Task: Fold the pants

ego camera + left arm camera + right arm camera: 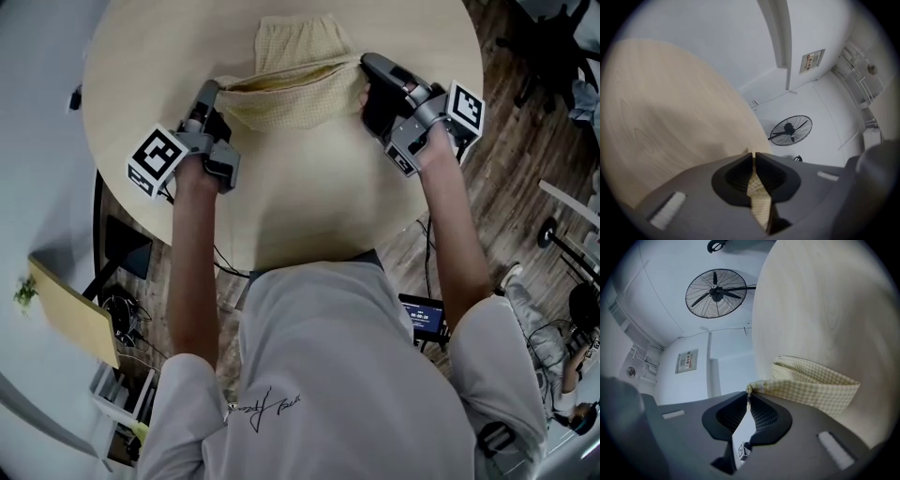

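Note:
Pale yellow checked pants [292, 75] lie on the round wooden table [309, 197], their near part lifted and doubled over toward the far end. My left gripper [212, 92] is shut on the left corner of the lifted edge; cloth [757, 197] shows pinched between its jaws [753, 155]. At the right corner my right gripper [367, 66] is shut on the fabric, and the checked cloth [811, 383] hangs from its tips [749, 392] toward the tabletop. The lifted edge stretches between the two grippers.
A standing fan [716, 292] is on the floor beyond the table, also seen as a fan [790, 130] from the left. The person's torso stands at the table's near edge [309, 258]. Cables and a small screen [424, 317] are on the floor to the right.

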Action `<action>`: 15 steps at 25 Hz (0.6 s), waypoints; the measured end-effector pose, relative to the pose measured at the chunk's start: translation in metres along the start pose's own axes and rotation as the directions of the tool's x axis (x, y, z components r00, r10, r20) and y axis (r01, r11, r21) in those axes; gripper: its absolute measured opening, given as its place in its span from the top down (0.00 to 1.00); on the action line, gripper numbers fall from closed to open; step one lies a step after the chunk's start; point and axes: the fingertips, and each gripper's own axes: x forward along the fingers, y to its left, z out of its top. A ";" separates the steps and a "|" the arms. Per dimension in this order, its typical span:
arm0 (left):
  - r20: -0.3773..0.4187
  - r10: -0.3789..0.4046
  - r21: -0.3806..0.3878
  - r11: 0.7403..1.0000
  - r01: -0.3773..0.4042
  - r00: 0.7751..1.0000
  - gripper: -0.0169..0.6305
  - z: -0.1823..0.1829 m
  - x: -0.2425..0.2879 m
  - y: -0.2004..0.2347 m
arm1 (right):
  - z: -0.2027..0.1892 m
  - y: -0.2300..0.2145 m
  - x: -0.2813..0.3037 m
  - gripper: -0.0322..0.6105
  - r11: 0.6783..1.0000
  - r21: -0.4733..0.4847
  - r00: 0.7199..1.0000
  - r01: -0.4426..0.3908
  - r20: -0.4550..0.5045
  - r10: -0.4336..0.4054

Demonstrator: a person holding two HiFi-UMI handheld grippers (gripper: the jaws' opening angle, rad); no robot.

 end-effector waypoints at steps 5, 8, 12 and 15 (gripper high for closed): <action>0.002 0.001 -0.017 1.000 -0.001 1.000 0.86 0.004 -0.004 -0.004 | -0.003 0.004 0.000 0.91 1.000 0.014 1.000 0.003 0.003 -0.003; 0.000 0.000 -0.058 0.998 0.000 1.000 0.86 0.007 0.001 -0.001 | 0.002 -0.001 0.004 0.91 0.999 0.032 1.000 0.010 0.018 -0.010; 0.002 0.000 -0.160 0.987 0.001 1.000 0.86 0.010 0.018 0.011 | 0.015 -0.014 0.012 0.91 0.998 0.057 0.998 0.026 0.048 -0.029; 0.028 -0.020 -0.299 0.954 0.027 0.999 0.86 0.009 0.019 0.013 | 0.017 -0.018 0.009 0.91 0.997 0.072 0.997 0.028 0.067 -0.033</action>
